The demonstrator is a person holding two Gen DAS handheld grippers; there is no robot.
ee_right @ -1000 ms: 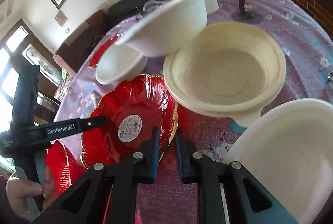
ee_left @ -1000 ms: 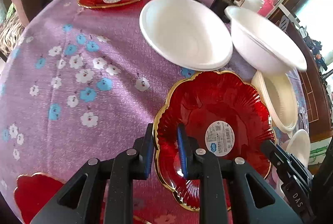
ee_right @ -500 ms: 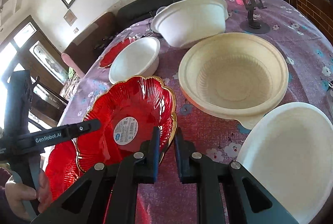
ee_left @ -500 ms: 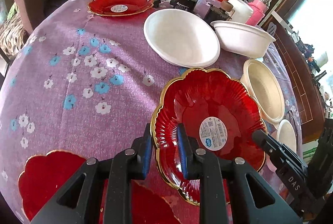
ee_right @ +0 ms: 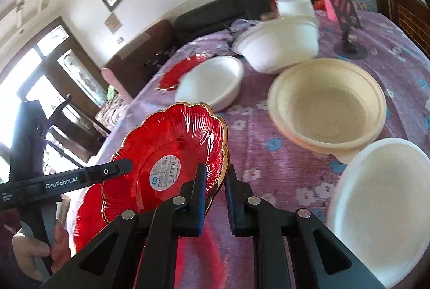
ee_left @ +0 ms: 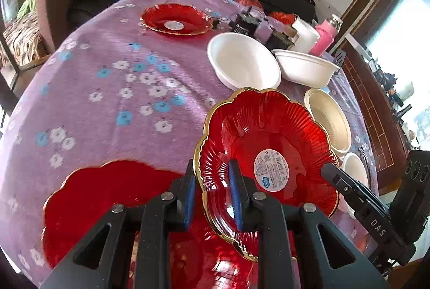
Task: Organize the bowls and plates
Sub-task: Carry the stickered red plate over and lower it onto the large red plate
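Red plate (ee_left: 268, 143) with gold scalloped rim and a round white label at its centre sits tilted, lifted off the purple flowered cloth (ee_left: 107, 90). Two grippers hold it from opposite edges.

Left gripper (ee_left: 211, 195): jaws narrow and easing apart; blue pads straddle the plate's near rim, one outside, one inside. Rim sits between them; left pad shows a thin gap, so pad contact is not certain. In the right wrist view this gripper (ee_right: 126, 166) reaches in from the left, its tip over the plate's (ee_right: 172, 154) far edge, with a hand (ee_right: 40, 246) on its handle.

Right gripper (ee_right: 216, 181): jaws nearly closed, the plate's rim pinched between them. From the left wrist view it (ee_left: 326, 170) comes in at the right edge of the plate.

Below the lifted plate, a second red plate (ee_left: 107, 197) lies on the cloth at the near edge, partly under it. A third red plate (ee_left: 176, 20) rests far across the table.

Bowls: flat white bowl (ee_left: 243, 64) just beyond the lifted plate; deeper white bowl (ee_left: 305, 68) beside it to the right; cream bowl (ee_right: 328, 106) nearer the right gripper, looks stacked in another; white bowl (ee_right: 381, 205) close at the right, just beside the cream one.

Far end: white cup (ee_left: 305, 36), pink bottle (ee_left: 325, 36), black phone stand (ee_right: 346, 28).
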